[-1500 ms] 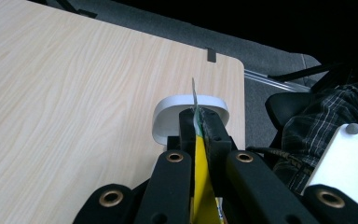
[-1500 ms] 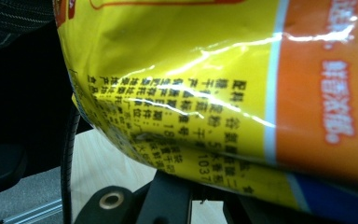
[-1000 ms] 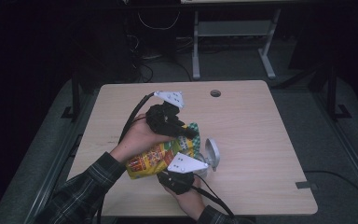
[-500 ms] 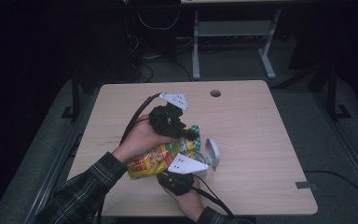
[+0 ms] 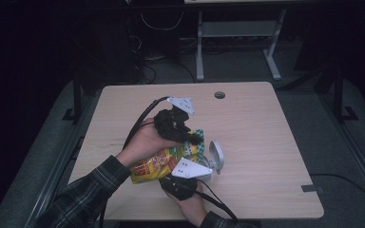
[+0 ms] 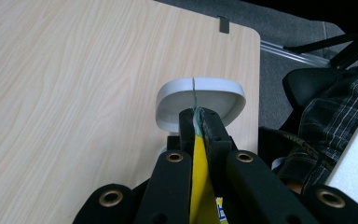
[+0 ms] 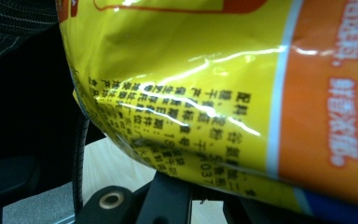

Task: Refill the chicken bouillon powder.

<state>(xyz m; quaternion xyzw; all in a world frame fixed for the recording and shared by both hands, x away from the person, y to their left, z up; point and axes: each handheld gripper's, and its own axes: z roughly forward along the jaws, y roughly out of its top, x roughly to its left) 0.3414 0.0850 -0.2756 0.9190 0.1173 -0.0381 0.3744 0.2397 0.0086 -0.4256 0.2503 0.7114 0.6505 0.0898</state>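
We have the bag (image 5: pixel 159 164) held between both grippers, just above the table (image 5: pixel 266 142). The left gripper (image 5: pixel 195 139) is clenched on the bag's top seam: in the left gripper view the yellow film (image 6: pixel 198 186) runs up between the two jaws and ends in a greenish edge right at their tips. The right gripper (image 5: pixel 195 178) sits under the bag's lower end, and the bag's printed yellow face (image 7: pixel 191 93) presses close over its jaws. We cannot see those tips themselves, but they read as fully closed, pinching the bag's lower edge.

We judge the two grips are set at opposite ends so the film is kept taut between them, ready for pulling the seam apart or folding the top over. Pinching the seam rather than the bulging middle keeps the contents from being crushed.

Just beyond the left fingertips lies a white clip (image 6: pixel 200 102), hinged open, its rim nearly touching the jaws in that view. In the high view the clip (image 5: pixel 215 159) lies just beside both grippers, on their far side.

Past the clip the tabletop is bare out to its far edge and right edge, so there is free room that way. Toward us the table edge is near the right hand, leaving little room.
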